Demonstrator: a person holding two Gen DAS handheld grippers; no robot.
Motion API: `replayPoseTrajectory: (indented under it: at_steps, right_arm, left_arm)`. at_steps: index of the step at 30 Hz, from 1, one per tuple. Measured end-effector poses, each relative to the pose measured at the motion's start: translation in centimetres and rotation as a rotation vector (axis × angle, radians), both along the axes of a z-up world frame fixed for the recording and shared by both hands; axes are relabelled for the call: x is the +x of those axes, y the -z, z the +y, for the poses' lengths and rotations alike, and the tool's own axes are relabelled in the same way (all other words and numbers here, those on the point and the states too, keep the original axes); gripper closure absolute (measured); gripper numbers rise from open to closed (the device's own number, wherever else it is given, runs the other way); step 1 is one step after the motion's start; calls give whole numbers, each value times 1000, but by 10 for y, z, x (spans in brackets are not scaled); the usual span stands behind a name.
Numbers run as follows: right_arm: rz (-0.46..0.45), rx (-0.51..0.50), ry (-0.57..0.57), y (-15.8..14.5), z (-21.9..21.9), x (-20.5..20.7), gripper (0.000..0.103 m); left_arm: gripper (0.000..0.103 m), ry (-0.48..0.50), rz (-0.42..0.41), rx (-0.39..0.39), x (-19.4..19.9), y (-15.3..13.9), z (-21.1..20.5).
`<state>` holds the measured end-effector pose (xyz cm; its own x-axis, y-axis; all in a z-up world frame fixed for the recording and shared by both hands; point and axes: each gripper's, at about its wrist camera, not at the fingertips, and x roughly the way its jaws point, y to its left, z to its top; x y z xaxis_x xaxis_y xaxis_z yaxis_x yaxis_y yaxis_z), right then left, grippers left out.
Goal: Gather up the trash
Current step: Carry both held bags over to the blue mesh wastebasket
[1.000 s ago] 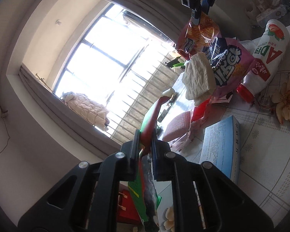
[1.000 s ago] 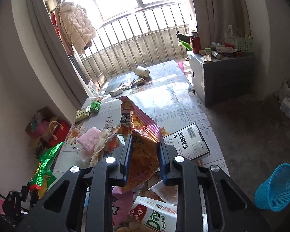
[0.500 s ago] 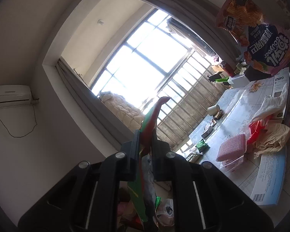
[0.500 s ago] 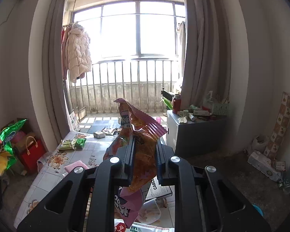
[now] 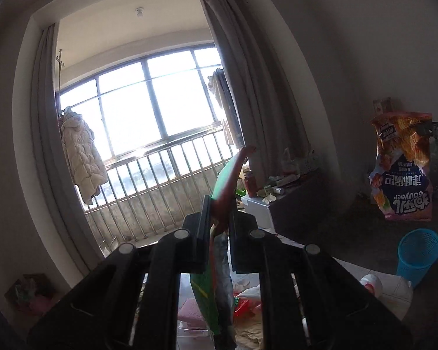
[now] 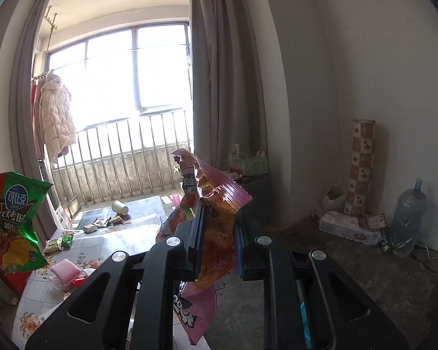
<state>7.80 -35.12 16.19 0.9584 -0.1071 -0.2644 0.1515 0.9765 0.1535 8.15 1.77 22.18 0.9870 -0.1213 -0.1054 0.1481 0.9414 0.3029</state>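
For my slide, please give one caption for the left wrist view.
Left gripper clamps a green snack bag; an orange-pink snack bag hangs above the blue basket.

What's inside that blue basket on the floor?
The blue basket stands upright on the floor. Only its mesh wall and rim show from here; the bottom is hidden, so I cannot tell whether anything is inside.

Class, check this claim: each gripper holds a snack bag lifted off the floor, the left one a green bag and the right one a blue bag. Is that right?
Not quite. The right gripper holds an orange and pink snack bag, not a blue one; the right wrist view shows it clamped in the jaws. The left gripper does hold the green snack bag, and both bags are lifted.
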Motion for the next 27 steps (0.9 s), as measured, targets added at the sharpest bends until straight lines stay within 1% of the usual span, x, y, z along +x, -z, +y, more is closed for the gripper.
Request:
replayPoseTrajectory:
  at_steps: [3,7,11,14,16,19,21,24,27]
  right_arm:
    - [32,4,99,14,-46,-16,85]
    - [98,35,213,41,-104,-27,85]
    - [169,52,320,76,-158,-32,85]
    - [218,104,382,108,-193,-29,85]
    - [256,140,422,132,-217,-22,85]
    - [304,208,467,172,-252,-10,85]
    - [334,244,499,197,-274,-1,85]
    - [377,294,540,236,-303,16,85]
    - [409,347,569,271,-328,32,85]
  left_arm:
    - [94,153,75,-84,27,-4,-44]
    - [94,337,192,-140,64,-2,-121]
    - [94,489,324,-160,100,16,-216]
    - [94,572,457,-175,129,42,-292]
    - [94,590,525,-182,147,62,-341]
    - [93,601,570,-134,168,105,-416]
    - [93,606,628,-112,180,138,-459]
    - [93,594,709,-84,199,183,-513]
    - [93,593,746,-68,211,220,-553]
